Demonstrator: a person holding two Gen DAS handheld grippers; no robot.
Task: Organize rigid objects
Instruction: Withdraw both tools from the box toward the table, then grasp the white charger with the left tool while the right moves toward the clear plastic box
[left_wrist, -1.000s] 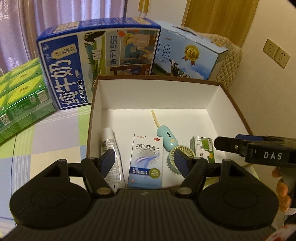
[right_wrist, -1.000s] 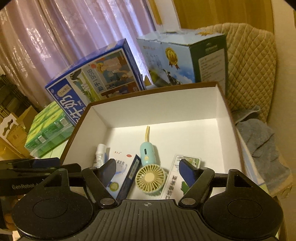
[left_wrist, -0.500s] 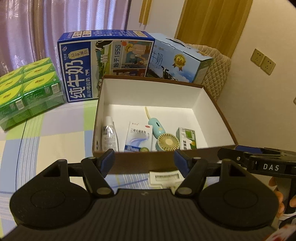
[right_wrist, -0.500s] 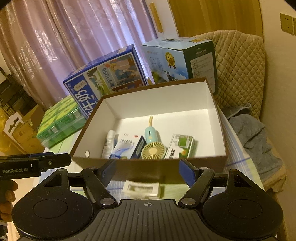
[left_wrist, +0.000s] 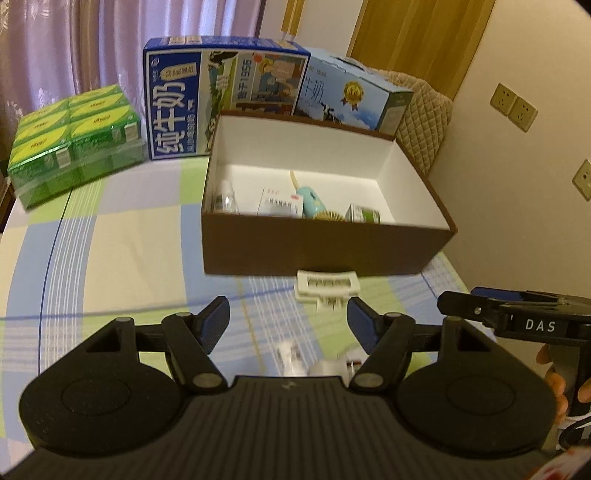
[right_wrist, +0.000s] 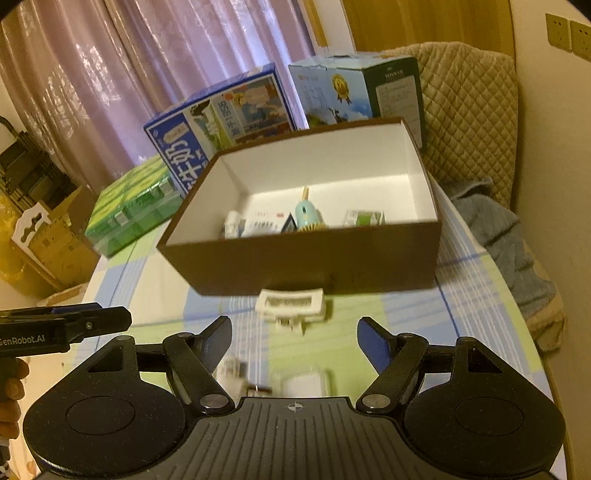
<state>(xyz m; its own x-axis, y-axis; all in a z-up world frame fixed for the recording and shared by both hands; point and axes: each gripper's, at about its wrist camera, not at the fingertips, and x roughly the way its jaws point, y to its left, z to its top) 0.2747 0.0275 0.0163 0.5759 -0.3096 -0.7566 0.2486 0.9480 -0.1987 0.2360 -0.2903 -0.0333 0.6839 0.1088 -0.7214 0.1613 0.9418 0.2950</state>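
Checked tablecloth (left_wrist: 122, 236) in pale blue, green and cream is covering the surface beneath me, with purple curtains (right_wrist: 122, 74) hanging at the far end. At twelve o'clock a brown box (left_wrist: 317, 251) with a white inside is sitting open, and it is holding a small bottle (left_wrist: 226, 199), a white medicine carton (left_wrist: 281, 202), a teal handheld fan (left_wrist: 312, 201) and a green-and-white carton (left_wrist: 364, 214), all lined up along its near wall. Just in front of that wall a white clip-like piece (left_wrist: 327, 286) is lying on the cloth, close to the box, though I cannot tell whether it is touching. A few small blurred items (right_wrist: 280, 380) are lying nearer to me, too smeared to name. I am holding my left gripper (left_wrist: 288, 321) above the cloth with its jaws spread wide and nothing between them. My right gripper (right_wrist: 293, 338) is hovering likewise, jaws wide and empty, and it is showing at three o'clock in the left view. Beyond the box a blue milk carton (left_wrist: 221, 99) and a lighter blue carton (left_wrist: 351, 96) are standing at twelve o'clock, while green packs (left_wrist: 74, 136) are stacked at ten o'clock
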